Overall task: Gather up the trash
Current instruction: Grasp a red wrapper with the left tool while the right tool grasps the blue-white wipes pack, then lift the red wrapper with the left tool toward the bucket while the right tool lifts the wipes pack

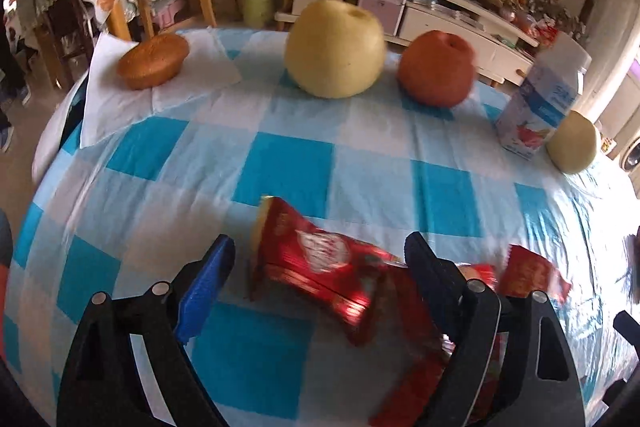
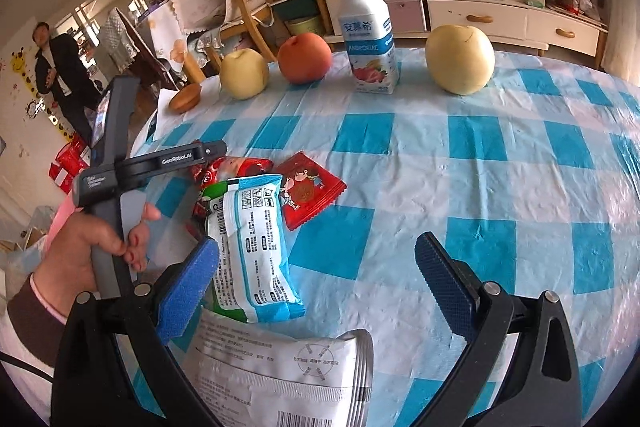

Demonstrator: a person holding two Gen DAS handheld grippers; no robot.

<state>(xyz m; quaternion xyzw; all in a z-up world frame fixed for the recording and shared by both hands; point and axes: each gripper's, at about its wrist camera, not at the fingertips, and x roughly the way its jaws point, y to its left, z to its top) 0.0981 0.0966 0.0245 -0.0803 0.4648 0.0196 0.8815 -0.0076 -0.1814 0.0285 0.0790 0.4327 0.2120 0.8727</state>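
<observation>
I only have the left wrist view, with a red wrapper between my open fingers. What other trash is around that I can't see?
Observer: A blue-and-white packet lies next to the left finger of the right gripper.
Operator: Anything else close by?
Observer: A white bag lies at the near edge, just below that packet in the right wrist view.
Operator: Is the right gripper carrying anything?
Observer: No, it is open and grips nothing.
</observation>
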